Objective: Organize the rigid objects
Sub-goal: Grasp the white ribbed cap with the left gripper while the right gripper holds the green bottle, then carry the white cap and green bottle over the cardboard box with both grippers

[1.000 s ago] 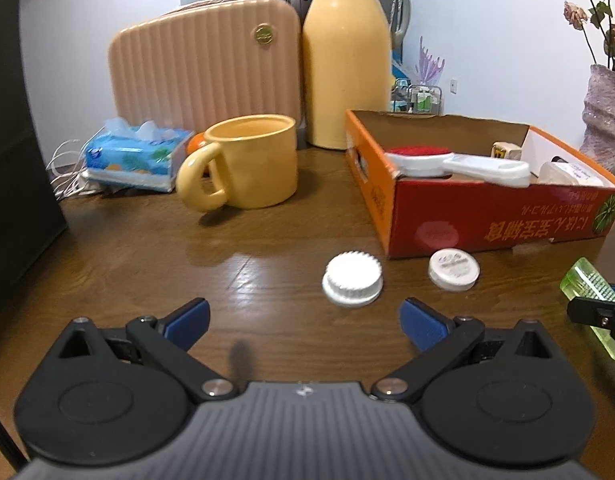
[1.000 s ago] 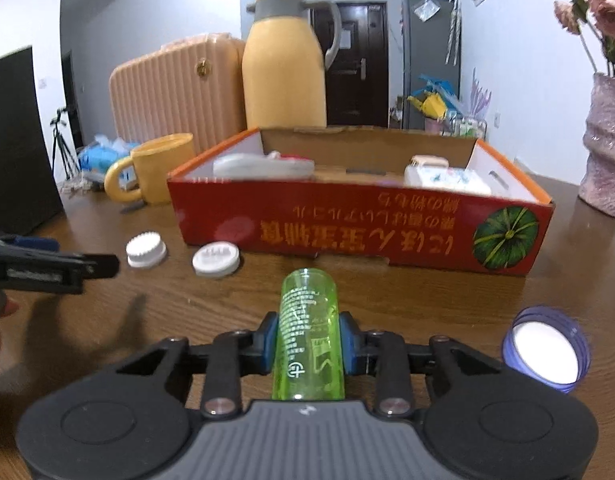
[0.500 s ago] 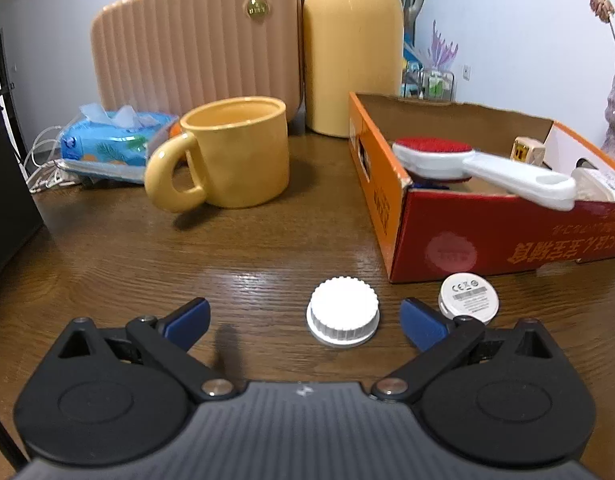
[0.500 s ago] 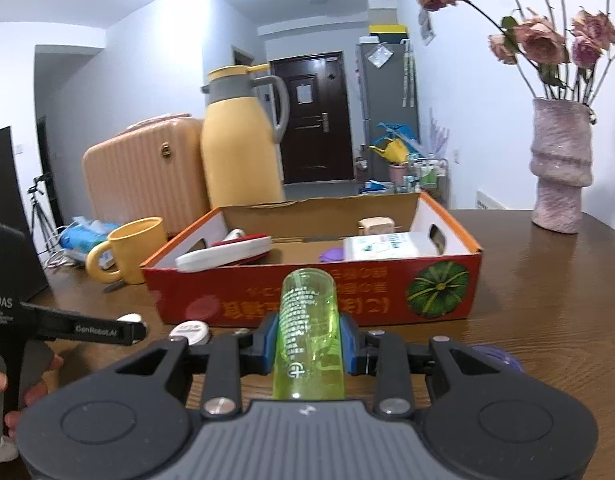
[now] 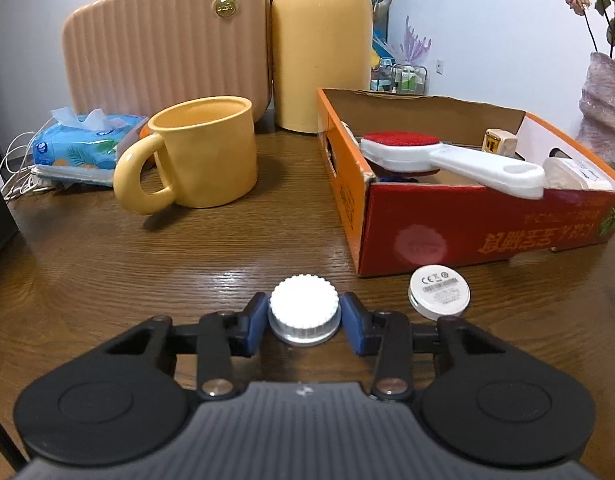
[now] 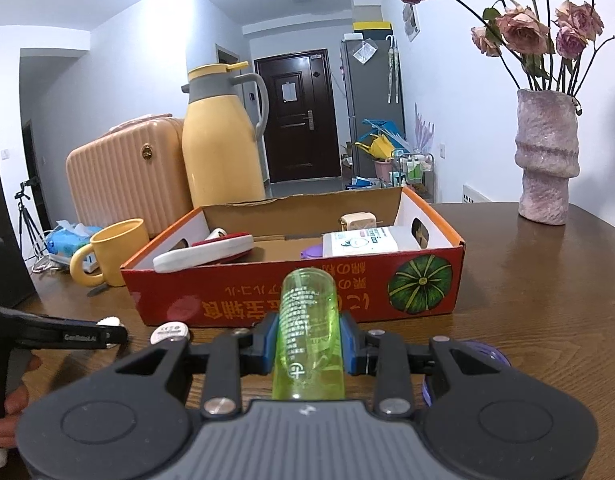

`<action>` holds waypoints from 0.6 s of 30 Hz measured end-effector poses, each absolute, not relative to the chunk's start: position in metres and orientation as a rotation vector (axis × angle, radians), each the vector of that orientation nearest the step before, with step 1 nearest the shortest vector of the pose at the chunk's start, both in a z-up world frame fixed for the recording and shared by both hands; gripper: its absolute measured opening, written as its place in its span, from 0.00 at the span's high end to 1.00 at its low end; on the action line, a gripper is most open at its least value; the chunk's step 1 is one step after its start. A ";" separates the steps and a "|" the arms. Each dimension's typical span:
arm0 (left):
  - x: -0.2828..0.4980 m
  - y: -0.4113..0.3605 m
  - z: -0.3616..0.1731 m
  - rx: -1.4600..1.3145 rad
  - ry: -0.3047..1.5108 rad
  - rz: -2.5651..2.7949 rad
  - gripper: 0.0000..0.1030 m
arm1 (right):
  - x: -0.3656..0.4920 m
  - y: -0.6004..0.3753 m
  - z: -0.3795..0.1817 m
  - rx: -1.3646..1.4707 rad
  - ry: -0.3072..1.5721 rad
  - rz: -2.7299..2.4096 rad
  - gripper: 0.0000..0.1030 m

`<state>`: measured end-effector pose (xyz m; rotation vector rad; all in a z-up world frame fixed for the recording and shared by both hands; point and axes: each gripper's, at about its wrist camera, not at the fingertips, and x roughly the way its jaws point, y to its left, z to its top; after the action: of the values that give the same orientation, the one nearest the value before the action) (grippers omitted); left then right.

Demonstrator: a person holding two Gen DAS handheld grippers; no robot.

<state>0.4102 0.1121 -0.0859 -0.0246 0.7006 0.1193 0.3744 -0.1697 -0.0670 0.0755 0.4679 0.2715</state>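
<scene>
The ribbed white cap (image 5: 304,309) lies on the counter (image 5: 147,248), just before the red box (image 5: 487,224), and is clamped at its sides by the left claw (image 5: 303,320), whose jaws have just been closing on it. The grip is judged low enough for lifting. The green bottle (image 6: 309,340) is pinched lengthwise in the right claw (image 6: 309,346), above the counter and aimed at the box, presumably for stowing.

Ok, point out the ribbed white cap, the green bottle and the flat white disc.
ribbed white cap (image 5: 304,307), left wrist view, on its flat top.
green bottle (image 6: 308,320), right wrist view, on its printed side.
flat white disc (image 5: 439,285), left wrist view, on its labelled face.
</scene>
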 end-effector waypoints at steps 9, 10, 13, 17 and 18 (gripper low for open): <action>0.395 0.112 -0.071 -0.035 0.629 0.141 0.60 | 0.377 -0.171 -0.070 0.082 0.472 0.259 0.71; 0.393 0.112 -0.069 -0.033 0.616 0.145 0.60 | 0.377 -0.171 -0.070 0.083 0.470 0.259 0.71; 0.385 0.112 -0.060 -0.044 0.580 0.158 0.60 | 0.376 -0.172 -0.068 0.088 0.459 0.263 0.71; 0.373 0.110 -0.048 -0.061 0.524 0.168 0.60 | 0.371 -0.173 -0.065 0.095 0.432 0.272 0.71; 0.370 0.109 -0.045 -0.064 0.516 0.165 0.60 | 0.370 -0.173 -0.064 0.095 0.426 0.273 0.70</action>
<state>0.3699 0.1087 -0.0451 -0.0636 0.5155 0.1653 0.3702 -0.1729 -0.0640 0.0952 0.4262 0.2734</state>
